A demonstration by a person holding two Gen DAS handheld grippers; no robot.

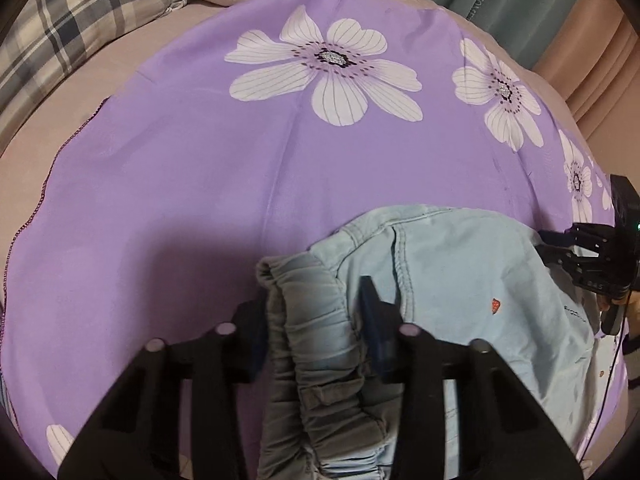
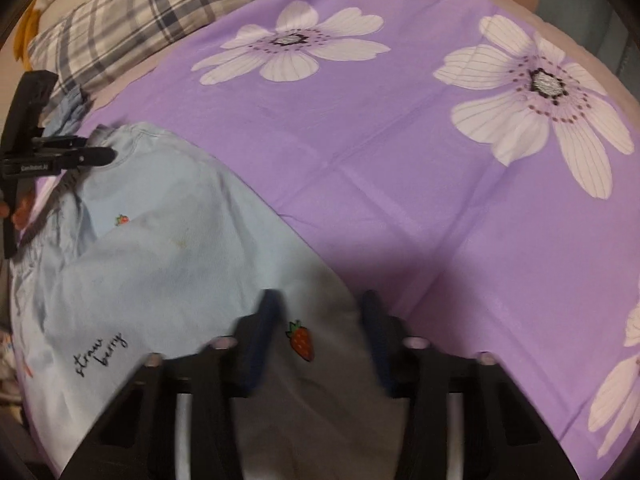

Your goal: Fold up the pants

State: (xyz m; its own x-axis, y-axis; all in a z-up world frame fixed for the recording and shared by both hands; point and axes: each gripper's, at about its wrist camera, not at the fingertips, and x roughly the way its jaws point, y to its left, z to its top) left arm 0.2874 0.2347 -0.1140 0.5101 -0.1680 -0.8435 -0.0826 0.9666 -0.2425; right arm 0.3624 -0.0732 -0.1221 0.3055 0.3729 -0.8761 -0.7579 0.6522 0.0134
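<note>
Looks early-ish: light-blue strawberry pants (image 1: pixel 460 272) sit bunched on the purple floral sheet (image 1: pixel 200 160), left gripper (image 1: pixel 312 320) jaws around the elastic waistband (image 1: pixel 316 320), right gripper (image 2: pixel 320 332) jaws straddling the fabric, grip unclear, neat folds remaining.

Ahead of your tools: bed (image 1: pixel 120 92) under a purple flowered sheet (image 1: pixel 200 152). Plaid pillow (image 1: pixel 76 20) far left, teal curtain (image 1: pixel 520 4) far right. Light dim, shadows falling near the tools.

A home bedroom: a bed (image 1: pixel 60 128) spread with a purple flowered sheet (image 1: pixel 192 168), a plaid pillow (image 1: pixel 72 20) at its head, curtains (image 1: pixel 520 4) behind.
</note>
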